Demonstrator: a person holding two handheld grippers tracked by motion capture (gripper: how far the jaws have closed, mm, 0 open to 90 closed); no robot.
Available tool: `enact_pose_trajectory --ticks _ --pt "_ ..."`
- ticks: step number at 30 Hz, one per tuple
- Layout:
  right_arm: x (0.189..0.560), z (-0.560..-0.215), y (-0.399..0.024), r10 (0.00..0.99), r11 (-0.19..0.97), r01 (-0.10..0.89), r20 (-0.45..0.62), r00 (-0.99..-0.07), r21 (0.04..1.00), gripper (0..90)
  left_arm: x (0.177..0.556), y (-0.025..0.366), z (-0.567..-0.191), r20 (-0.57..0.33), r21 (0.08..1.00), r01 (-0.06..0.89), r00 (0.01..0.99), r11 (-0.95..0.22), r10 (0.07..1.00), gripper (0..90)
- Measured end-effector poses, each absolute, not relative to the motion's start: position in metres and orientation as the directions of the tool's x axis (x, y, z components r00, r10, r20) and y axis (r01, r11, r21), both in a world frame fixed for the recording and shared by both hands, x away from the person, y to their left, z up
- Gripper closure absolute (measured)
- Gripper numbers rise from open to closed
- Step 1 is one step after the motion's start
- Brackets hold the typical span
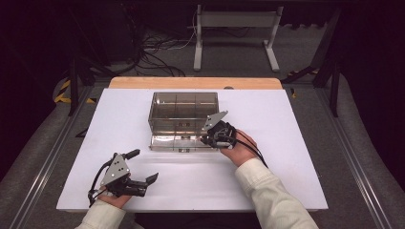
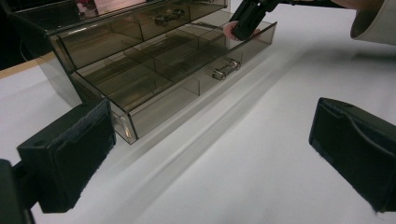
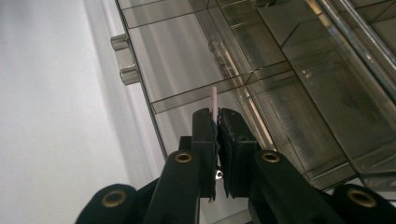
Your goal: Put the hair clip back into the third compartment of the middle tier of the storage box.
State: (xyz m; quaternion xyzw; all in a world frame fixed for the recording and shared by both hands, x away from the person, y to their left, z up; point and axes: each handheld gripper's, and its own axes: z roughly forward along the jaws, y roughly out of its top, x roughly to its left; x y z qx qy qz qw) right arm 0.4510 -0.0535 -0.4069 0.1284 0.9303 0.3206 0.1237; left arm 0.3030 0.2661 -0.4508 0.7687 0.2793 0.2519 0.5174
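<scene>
A smoky clear drawer box [image 1: 184,107] stands mid-table with its bottom drawer [image 1: 174,141] pulled out toward me. The drawer [image 2: 154,79] is split into several compartments and has a metal handle [image 2: 226,69]. My right gripper [image 1: 206,139] hangs over the drawer's right end, shut on a thin pink flat piece [image 3: 214,98] that sticks up between its jaws [image 3: 218,116]. From the left gripper view, that pink piece [image 2: 229,29] sits just above the drawer's corner compartment, under the right gripper [image 2: 245,25]. My left gripper [image 1: 143,165] rests open near the front left, with nothing between its pads [image 2: 210,158].
The white table top [image 1: 286,157] ends in a wooden strip [image 1: 191,82] at the far side. Beyond it stand a white metal frame [image 1: 236,33] and loose cables [image 1: 153,52] on the floor. An upper drawer [image 2: 140,25] of the box is closed.
</scene>
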Motion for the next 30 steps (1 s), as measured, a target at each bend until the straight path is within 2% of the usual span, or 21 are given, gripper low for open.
enact_pose_trajectory --ticks 14,21,30 --pt "0.453 -0.410 -0.053 0.316 0.772 0.165 -0.146 -0.938 0.613 84.5 0.303 0.266 -0.451 0.095 0.936 0.172 0.718 -0.307 0.690 1.5" --pt "0.452 -0.409 -0.053 0.328 0.769 0.156 -0.174 -0.928 0.619 77.2 0.303 0.266 -0.451 0.096 0.937 0.170 0.718 -0.306 0.690 1.5" --pt "0.446 -0.398 -0.057 0.335 0.745 0.132 -0.196 -0.922 0.654 75.4 0.303 0.266 -0.451 0.094 0.936 0.171 0.719 -0.307 0.689 1.5"
